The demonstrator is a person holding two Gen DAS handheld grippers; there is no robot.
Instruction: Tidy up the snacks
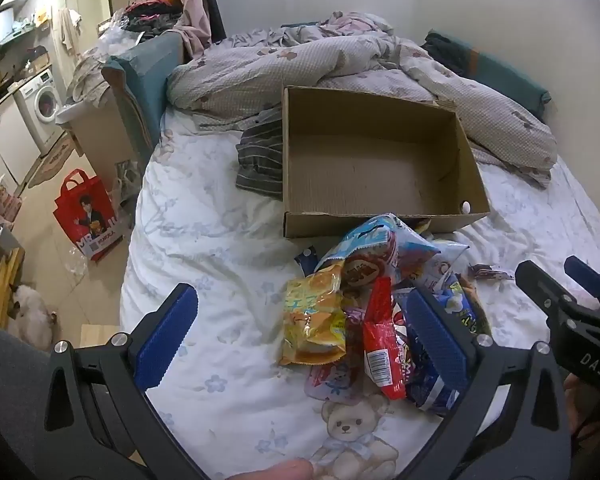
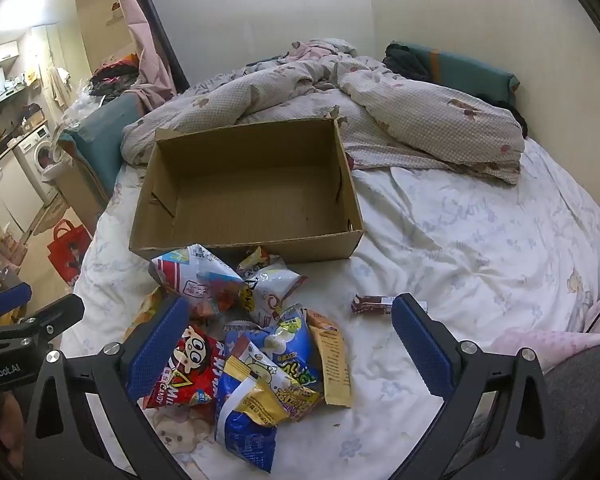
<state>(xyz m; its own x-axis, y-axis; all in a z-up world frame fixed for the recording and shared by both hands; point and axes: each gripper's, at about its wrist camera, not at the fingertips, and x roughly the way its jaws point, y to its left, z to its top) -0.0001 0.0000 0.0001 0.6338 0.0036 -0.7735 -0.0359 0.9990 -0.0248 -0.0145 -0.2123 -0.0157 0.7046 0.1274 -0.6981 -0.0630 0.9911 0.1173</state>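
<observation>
A pile of snack packets (image 1: pixel 376 300) lies on the bed in front of an empty cardboard box (image 1: pixel 372 160). The pile (image 2: pixel 256 336) and the box (image 2: pixel 248 188) also show in the right wrist view. An orange-yellow packet (image 1: pixel 314 320) lies at the pile's left edge. A small brown bar (image 2: pixel 371 304) lies apart, to the pile's right. My left gripper (image 1: pixel 300 336) is open and empty, hovering over the pile's near left part. My right gripper (image 2: pixel 288 344) is open and empty, hovering over the pile's near part.
A rumpled quilt (image 1: pixel 340 68) lies behind the box, and a striped cloth (image 1: pixel 260 156) beside it. The bed sheet (image 2: pixel 480 240) stretches to the right. A red shopping bag (image 1: pixel 86 216) stands on the floor at the left. The wall runs behind the bed.
</observation>
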